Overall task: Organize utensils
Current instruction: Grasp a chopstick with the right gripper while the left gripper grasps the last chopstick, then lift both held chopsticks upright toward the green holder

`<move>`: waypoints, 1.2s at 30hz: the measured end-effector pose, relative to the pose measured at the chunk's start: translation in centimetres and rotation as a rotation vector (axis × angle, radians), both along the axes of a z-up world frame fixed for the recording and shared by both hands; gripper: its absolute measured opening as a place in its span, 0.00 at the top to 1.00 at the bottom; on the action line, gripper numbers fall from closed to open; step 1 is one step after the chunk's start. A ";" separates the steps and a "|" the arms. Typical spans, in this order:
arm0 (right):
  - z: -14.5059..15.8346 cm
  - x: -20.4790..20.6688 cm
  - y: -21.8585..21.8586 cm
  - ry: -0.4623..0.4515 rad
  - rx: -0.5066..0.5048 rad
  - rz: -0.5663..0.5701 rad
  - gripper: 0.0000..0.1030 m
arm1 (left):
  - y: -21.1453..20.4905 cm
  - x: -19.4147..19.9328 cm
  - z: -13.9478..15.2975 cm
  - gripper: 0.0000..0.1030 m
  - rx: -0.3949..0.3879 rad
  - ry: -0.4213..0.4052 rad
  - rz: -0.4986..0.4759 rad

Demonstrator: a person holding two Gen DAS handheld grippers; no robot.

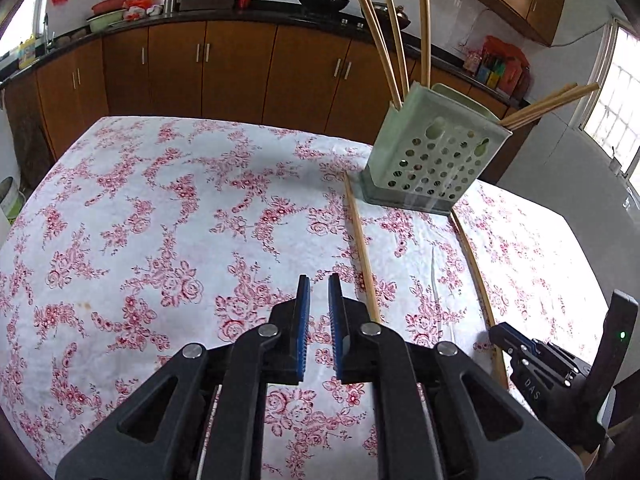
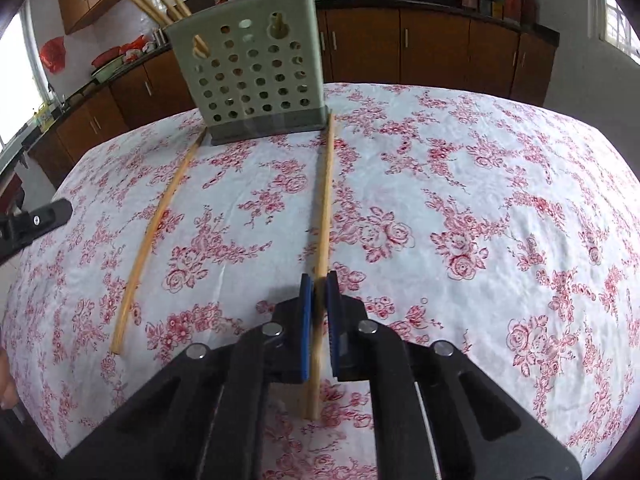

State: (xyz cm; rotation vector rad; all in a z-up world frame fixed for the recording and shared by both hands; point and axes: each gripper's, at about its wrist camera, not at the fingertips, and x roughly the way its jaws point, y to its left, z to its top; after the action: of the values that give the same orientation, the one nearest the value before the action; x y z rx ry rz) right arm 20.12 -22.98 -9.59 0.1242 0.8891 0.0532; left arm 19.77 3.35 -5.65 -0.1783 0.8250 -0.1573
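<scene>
A pale green perforated utensil holder (image 1: 432,160) (image 2: 252,76) stands on the floral tablecloth with several wooden chopsticks (image 1: 384,32) sticking out of it. Two loose chopsticks lie on the cloth in front of it. My right gripper (image 2: 319,284) straddles one chopstick (image 2: 325,200), its blue pads close on both sides; the other chopstick (image 2: 154,232) lies to its left. In the left wrist view these are the right chopstick (image 1: 476,276) and the nearer one (image 1: 362,252). My left gripper (image 1: 319,286) is slightly open and empty, just left of the nearer chopstick.
The table (image 1: 160,220) is covered by a white cloth with red flowers. Brown kitchen cabinets (image 1: 240,68) and a dark counter with pots and bowls run behind it. The right gripper's body (image 1: 536,364) shows at the lower right of the left wrist view.
</scene>
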 end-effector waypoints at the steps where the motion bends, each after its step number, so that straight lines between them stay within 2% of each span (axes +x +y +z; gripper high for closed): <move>1: 0.0 0.2 -0.9 0.000 0.002 -0.025 0.92 | -0.3 0.1 -0.2 0.74 -0.002 0.001 -0.004; 2: -0.1 0.6 -1.6 0.000 0.007 -0.045 0.92 | -0.6 0.0 -0.3 0.66 -0.006 0.000 -0.011; 7: -0.1 1.9 -6.5 0.004 0.013 -0.205 0.93 | -3.1 0.4 -1.3 0.65 -0.010 0.024 -0.066; 10: -0.2 2.1 -8.4 0.007 0.034 -0.245 0.93 | -4.5 0.7 -2.2 0.65 0.003 0.047 -0.084; 16: -0.1 1.9 -8.1 -0.001 0.012 -0.216 0.93 | -5.9 1.5 -4.2 0.65 0.044 0.092 -0.072; 18: -0.1 1.9 -7.7 -0.001 0.012 -0.206 0.93 | -6.3 1.5 -4.4 0.66 0.078 0.073 -0.070; 20: -0.1 1.7 -7.1 -0.003 0.007 -0.187 0.93 | -6.6 1.4 -4.5 0.87 0.111 0.061 -0.065; 22: -0.2 2.2 -6.3 -0.005 0.004 -0.160 0.93 | -6.0 1.9 -4.4 0.92 0.097 0.065 -0.047; 29: 0.0 3.1 -4.6 -0.015 -0.006 -0.078 0.93 | -0.9 4.4 -3.9 0.93 0.089 0.073 0.065; 36: -0.3 4.3 -4.0 -0.008 -0.041 -0.075 0.92 | 0.6 5.0 -3.8 0.92 0.109 0.043 0.043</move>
State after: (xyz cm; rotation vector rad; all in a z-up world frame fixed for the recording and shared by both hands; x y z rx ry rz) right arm 24.39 -27.03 -9.88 0.1187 0.8760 -0.0344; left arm 24.77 3.97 -9.41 -0.0975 0.8695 -0.0680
